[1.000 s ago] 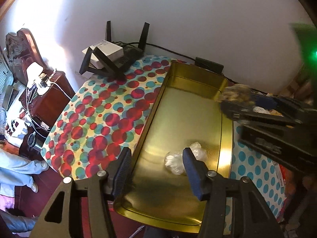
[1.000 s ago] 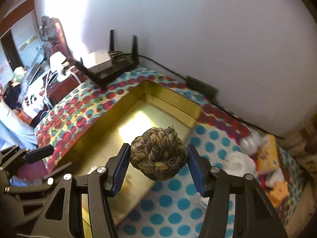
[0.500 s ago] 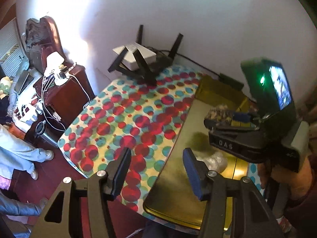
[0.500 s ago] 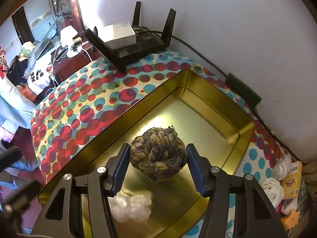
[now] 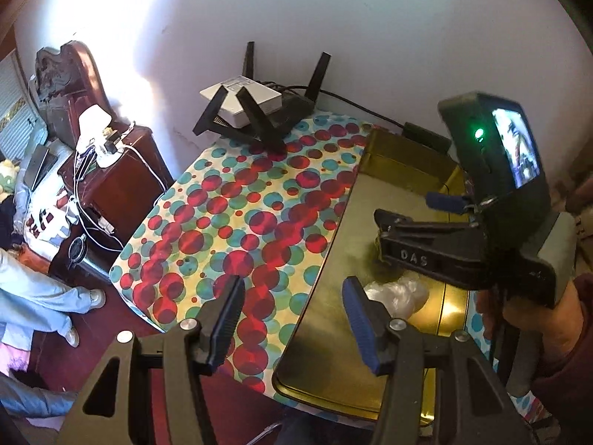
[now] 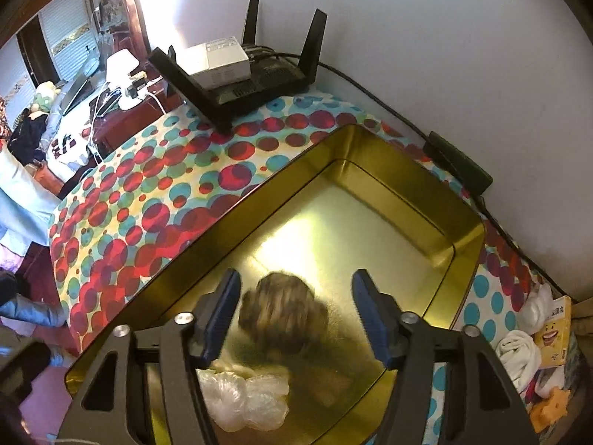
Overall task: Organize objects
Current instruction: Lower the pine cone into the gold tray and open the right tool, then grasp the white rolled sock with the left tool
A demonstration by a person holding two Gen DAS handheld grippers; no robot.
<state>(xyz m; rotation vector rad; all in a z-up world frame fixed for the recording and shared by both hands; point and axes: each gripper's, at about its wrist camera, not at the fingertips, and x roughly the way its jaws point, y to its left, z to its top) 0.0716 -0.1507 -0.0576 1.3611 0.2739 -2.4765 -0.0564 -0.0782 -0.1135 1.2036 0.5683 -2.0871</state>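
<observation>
Right gripper (image 6: 296, 311): jaws just opened, clear of blurred rope ball (image 6: 283, 313) over gold tray (image 6: 389, 155). Left gripper (image 5: 292, 315): jaws apart, empty.

Rope ball in the gold tray

Blurred brown rope ball (image 6: 283, 313) sits inside the gold tray (image 6: 426, 181), near a crumpled clear plastic bag (image 6: 246, 398).

The far half of the gold tray (image 6: 426, 200) is bare, with lots of room. Near its front sit a rope ball (image 6: 283, 313) and a crinkly plastic bag (image 6: 246, 400). The spotty cloth (image 5: 237, 222) is bare up to the black router (image 6: 255, 85) by the wall.
</observation>
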